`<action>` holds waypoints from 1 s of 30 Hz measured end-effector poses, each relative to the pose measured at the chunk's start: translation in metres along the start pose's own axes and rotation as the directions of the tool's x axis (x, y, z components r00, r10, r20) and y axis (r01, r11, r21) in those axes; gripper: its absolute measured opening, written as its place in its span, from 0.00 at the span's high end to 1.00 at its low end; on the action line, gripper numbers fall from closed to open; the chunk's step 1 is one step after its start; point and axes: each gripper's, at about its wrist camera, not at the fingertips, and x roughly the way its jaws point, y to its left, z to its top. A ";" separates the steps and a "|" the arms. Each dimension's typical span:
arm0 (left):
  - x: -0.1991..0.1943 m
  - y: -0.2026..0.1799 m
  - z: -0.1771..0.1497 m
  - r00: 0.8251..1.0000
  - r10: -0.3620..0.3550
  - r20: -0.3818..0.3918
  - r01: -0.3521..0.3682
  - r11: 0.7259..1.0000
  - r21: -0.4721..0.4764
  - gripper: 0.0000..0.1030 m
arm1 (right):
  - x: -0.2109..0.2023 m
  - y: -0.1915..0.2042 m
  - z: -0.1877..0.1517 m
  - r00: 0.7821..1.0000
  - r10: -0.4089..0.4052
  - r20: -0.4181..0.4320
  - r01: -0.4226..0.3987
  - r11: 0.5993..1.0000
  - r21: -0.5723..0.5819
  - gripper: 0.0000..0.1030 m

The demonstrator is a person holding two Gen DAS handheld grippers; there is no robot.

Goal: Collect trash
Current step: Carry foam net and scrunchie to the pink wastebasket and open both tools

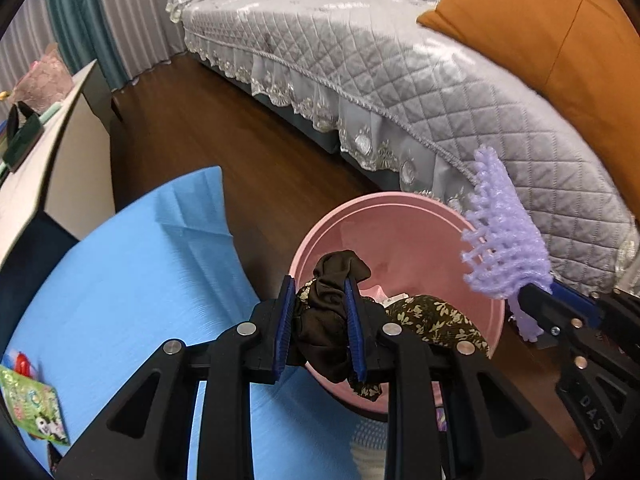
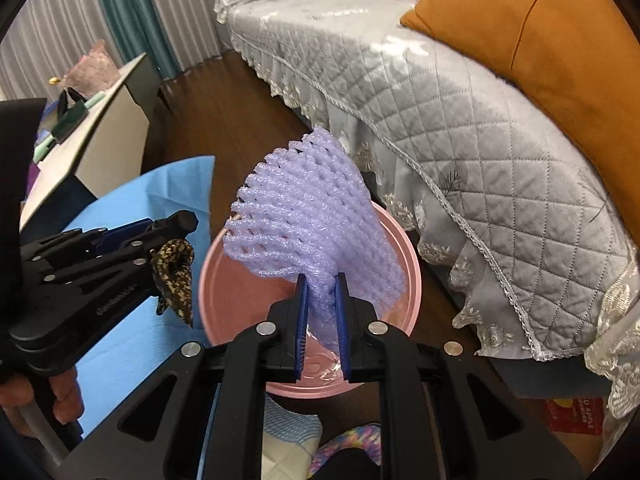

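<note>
Pinching a limp, dark floral fabric scrap (image 1: 328,312), the left tool (image 1: 320,328) holds it over the near rim of the pink plastic bin (image 1: 400,232), which stands on the wooden floor beside the blue-covered worktop (image 1: 140,264). The right tool (image 2: 322,312) is clamped on the gathered neck of a purple foam fruit net (image 2: 308,220) above the same bin. Both pieces look feather-light and squashy; the cloth drapes, while the springy net fans out, so a bunched end is probably the surest hold.
</note>
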 end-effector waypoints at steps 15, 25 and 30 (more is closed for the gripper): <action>0.028 0.005 0.002 0.996 0.085 -0.024 -0.085 0.996 0.001 0.11 | 0.026 -0.010 0.003 0.999 -0.003 -0.044 0.005 0.999 0.036 0.37; -0.019 0.033 -0.013 0.993 0.113 0.035 -0.110 0.991 -0.075 0.11 | -0.010 0.006 0.008 0.995 -0.038 0.095 0.038 0.999 0.003 0.24; -0.069 0.057 -0.031 0.985 0.137 0.103 -0.122 0.983 -0.137 0.11 | -0.040 0.029 0.004 0.973 -0.088 0.213 0.100 0.994 -0.048 0.17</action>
